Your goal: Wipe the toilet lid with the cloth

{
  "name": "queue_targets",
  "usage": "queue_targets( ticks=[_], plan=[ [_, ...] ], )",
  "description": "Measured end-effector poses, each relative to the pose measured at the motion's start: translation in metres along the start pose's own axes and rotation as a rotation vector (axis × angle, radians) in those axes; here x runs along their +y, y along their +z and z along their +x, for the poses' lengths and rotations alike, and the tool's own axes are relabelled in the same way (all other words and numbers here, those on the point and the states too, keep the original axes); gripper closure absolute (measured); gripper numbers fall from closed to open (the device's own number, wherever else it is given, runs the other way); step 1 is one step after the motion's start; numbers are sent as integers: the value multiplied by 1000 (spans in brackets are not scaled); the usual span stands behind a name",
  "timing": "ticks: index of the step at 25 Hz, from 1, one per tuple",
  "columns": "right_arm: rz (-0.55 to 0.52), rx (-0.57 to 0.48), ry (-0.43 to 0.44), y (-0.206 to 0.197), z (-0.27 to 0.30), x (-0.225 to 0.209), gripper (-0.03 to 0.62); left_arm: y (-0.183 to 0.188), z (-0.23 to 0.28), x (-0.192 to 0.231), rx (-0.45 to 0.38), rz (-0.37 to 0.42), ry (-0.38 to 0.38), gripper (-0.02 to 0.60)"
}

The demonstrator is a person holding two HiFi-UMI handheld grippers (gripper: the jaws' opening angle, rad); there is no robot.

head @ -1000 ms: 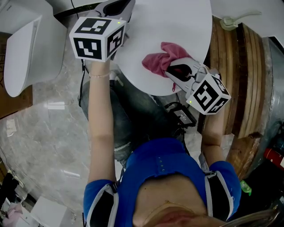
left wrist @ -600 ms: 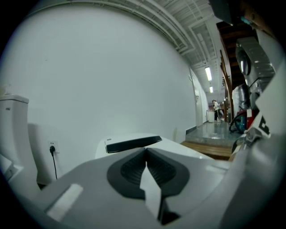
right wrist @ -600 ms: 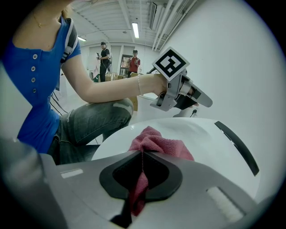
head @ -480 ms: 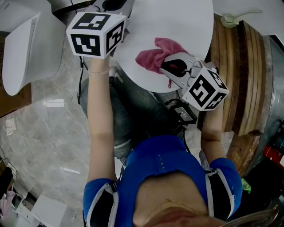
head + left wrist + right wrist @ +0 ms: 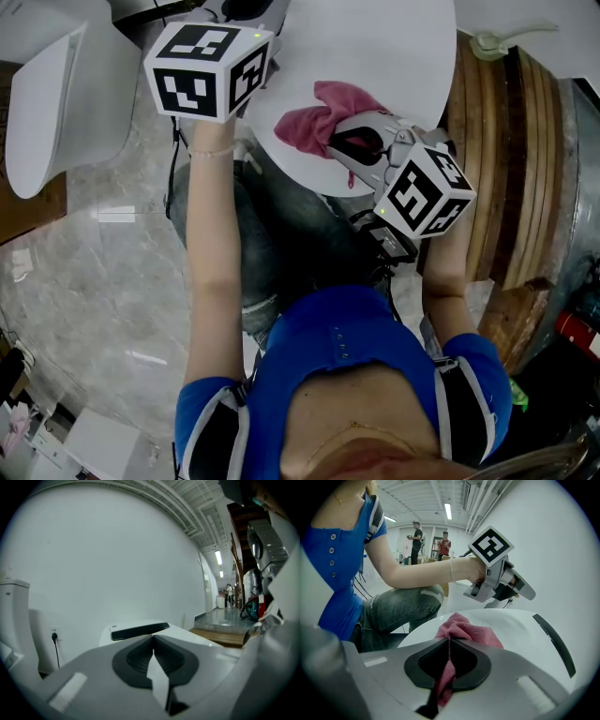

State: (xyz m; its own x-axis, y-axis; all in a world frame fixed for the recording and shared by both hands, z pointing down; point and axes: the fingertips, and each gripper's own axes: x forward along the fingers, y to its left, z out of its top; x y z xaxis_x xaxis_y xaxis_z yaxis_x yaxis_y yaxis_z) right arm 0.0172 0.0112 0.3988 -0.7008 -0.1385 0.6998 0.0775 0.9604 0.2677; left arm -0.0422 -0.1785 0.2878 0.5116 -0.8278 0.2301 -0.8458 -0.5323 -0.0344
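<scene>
Step in hand: wiping the toilet lid point(image 5: 384, 56) with the cloth point(image 5: 317, 120). I judge the wiping is in progress, with much bare lid around the cloth.
Right gripper: the right gripper point(image 5: 449, 644) has its fingers point(image 5: 472, 663) closed tightly on a fold of the pink cloth. A strip of cloth runs back between the pads, and the rest is bunched in front of the tips.
Left gripper: the left gripper point(image 5: 153, 639) has its fingers point(image 5: 174, 658) pressed together with nothing between them. It is held above the left side of the lid, apart from the cloth, and it points toward the wall.
Where the cloth is: it rests on the near part of the lid, close to the front edge, and touches the white surface.
Pressure: I think the gripper should be tilted so that the bunched cloth, not the hard tips, meets the lid. Light and even pressure is enough on such a smooth surface.
Path: overlapping strokes from the near edge toward the hinge side would leave no strip unwiped.
Grip: the fold looks small. If the cloth drags, it may slip out, so the strokes should be slow.
Other hand: the left gripper is best held aside, out of the wiping path.
Risk: the lid is curved and slippery, so the cloth may slide over the front edge and fall.
</scene>
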Motion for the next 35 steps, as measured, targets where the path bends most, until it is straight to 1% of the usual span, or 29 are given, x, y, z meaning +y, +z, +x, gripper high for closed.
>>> queue_targets(
  ticks=[10,16,30,35],
  plan=[
    [-33,-1,23,11,10,4,583,1,1,-1,-1,3,0,580],
    [-43,5,37,25,14,14,583,3,-12,-3,-6,7,3,580],
    [-63,1,32,23,16,15,585,-2,1,-7,13,9,-1,580],
    [-63,-10,43,23,16,17,583,-3,4,-5,17,7,0,580]
  ],
)
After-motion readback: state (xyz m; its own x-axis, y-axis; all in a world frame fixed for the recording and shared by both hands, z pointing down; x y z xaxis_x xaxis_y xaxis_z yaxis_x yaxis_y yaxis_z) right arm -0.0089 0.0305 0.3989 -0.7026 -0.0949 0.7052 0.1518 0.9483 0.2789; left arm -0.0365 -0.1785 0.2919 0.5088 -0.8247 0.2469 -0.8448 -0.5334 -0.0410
